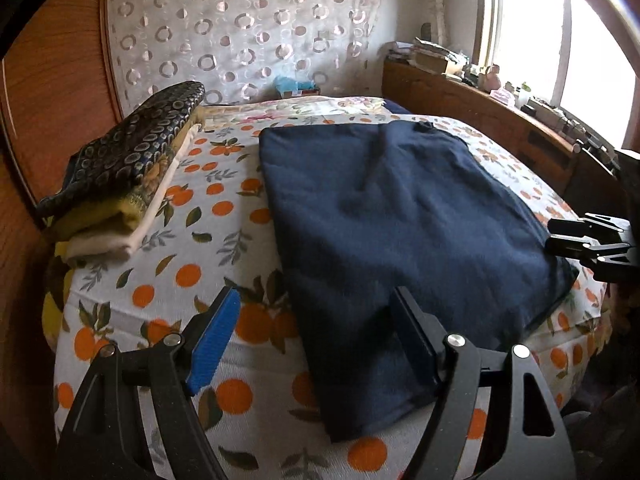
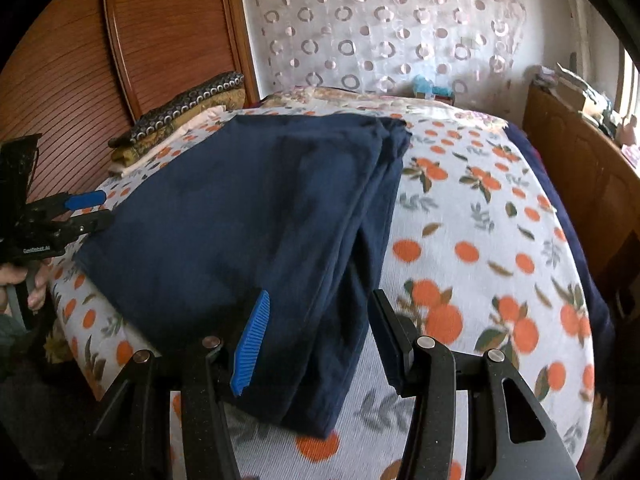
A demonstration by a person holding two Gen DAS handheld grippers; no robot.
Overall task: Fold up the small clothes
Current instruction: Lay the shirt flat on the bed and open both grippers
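folding in progress — item: navy garment (image 1: 400, 240), lying flat on the bed (image 1: 160, 280) over the orange-print sheet, already doubled lengthwise, layered edges showing along its right side in the right wrist view.

left gripper (image 1: 316, 344): jaws wide, nothing held, poised over the near left corner of the garment; one finger over the sheet, the other over the cloth.

right gripper (image 2: 316, 344): jaws wide, nothing held, straddling the near right edge where the layers stack.

step in hand, as judged: take the two near corners and carry them toward the far edge. to do it well — lower each gripper until one finger slips under all the layers, close on the full stack and not just the top ply, lift both corners level, move both grippers at one pace so the fold line runs straight, then set near edge on far edge and let go. risk: the right side's loose layers may slide apart if only partly pinched.

containers: none in view. nearest holding place — stack of folded clothes (image 1: 120, 184) at the bed's far left, patterned piece on top, yellow and cream beneath.
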